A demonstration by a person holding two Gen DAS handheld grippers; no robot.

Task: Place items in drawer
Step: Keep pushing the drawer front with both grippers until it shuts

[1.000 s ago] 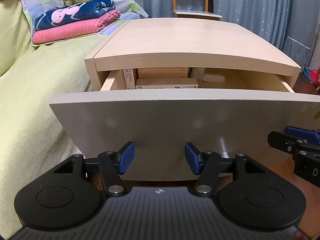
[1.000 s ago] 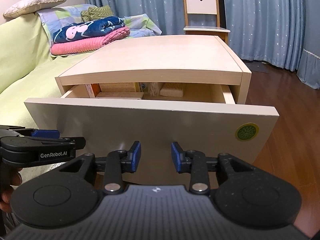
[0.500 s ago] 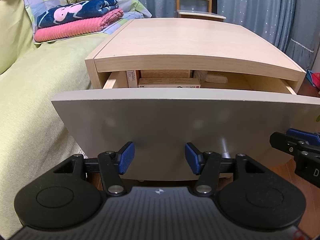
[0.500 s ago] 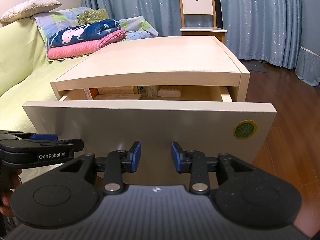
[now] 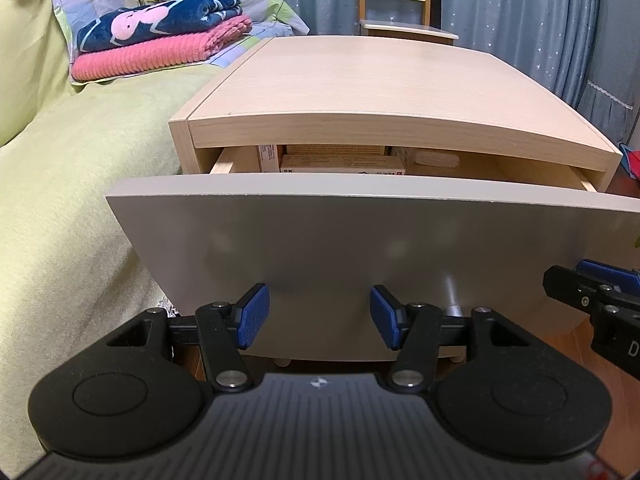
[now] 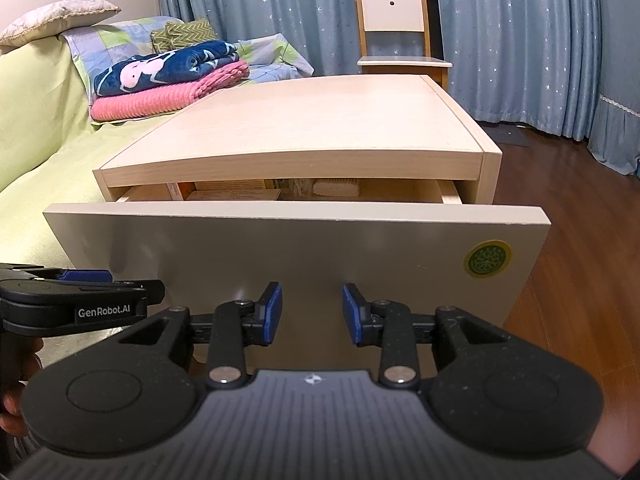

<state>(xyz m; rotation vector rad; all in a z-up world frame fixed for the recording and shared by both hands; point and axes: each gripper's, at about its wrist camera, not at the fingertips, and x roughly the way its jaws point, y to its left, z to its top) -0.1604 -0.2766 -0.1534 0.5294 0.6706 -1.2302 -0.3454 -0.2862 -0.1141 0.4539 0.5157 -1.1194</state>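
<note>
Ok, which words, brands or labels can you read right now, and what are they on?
"GenRobot.AI": white print on the left gripper, seen from the right wrist.
"D": one cut-off letter on the right gripper, left wrist view.
Boxes in the drawer: print too small.
Green round sticker on the drawer front: pattern, unreadable.

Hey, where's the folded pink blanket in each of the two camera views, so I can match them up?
Left wrist view: the pink blanket lies at upper left, on the bed, under a navy blanket.
Right wrist view: the pink blanket lies at left of centre, upper half, under the same navy blanket.
Shared landmark: the wooden chair behind the nightstand.
</note>
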